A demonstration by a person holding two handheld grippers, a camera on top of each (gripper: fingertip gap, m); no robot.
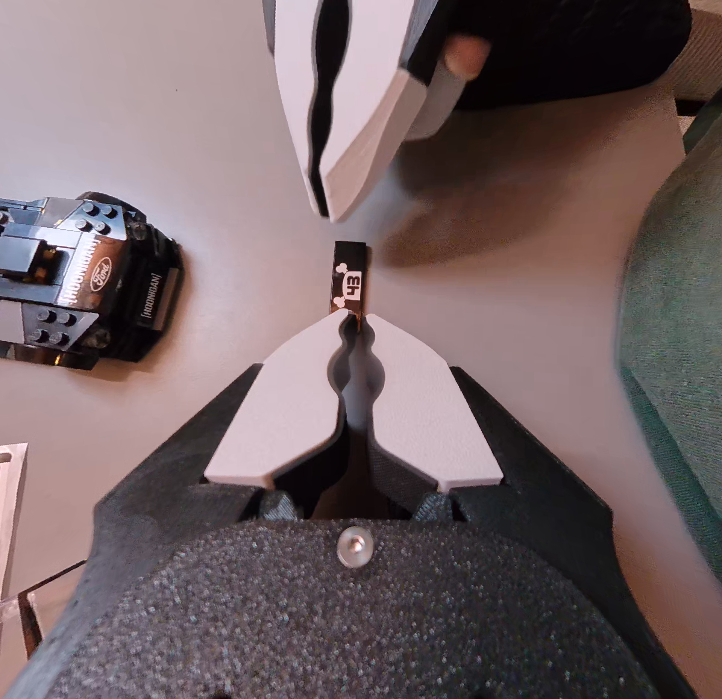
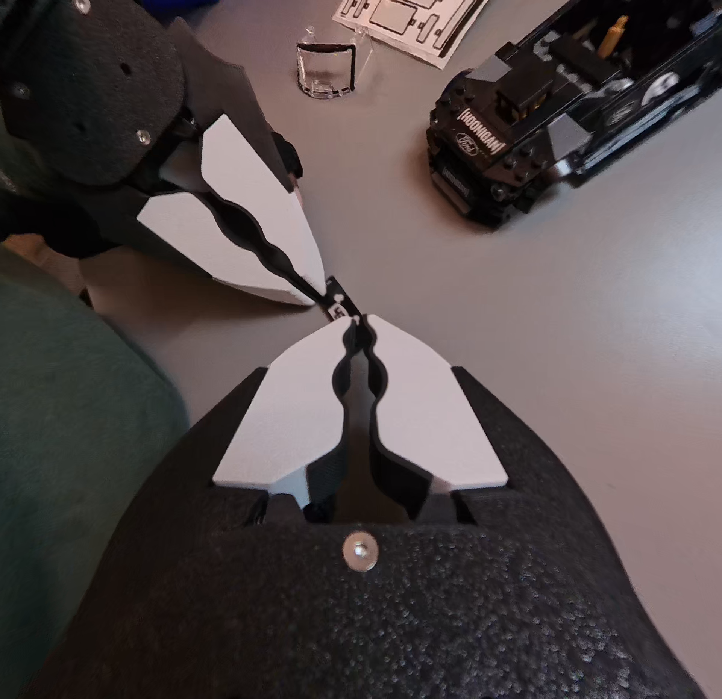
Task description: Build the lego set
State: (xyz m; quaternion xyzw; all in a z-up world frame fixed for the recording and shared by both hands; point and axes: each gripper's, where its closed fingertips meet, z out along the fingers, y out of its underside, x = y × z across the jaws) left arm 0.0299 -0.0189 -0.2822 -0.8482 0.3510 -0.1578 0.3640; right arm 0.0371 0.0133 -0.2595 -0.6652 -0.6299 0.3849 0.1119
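1. The left gripper point(image 1: 356, 316) is pinching the near end of a flat black tile point(image 1: 350, 276) with white printed markings, its jaws closed on it above the grey table point(image 1: 195, 114).
2. The right gripper point(image 2: 359, 318) is sitting at the tile's far end with its jaws nearly together; from the left wrist view it point(image 1: 324, 211) is hanging just clear of the tile, and I cannot tell whether it is gripping.
3. The black Lego car point(image 2: 547, 126), partly built, is resting on the table off to one side.
4. A clear windscreen piece point(image 2: 326, 69) is lying just beside a sticker sheet point(image 2: 414, 12).
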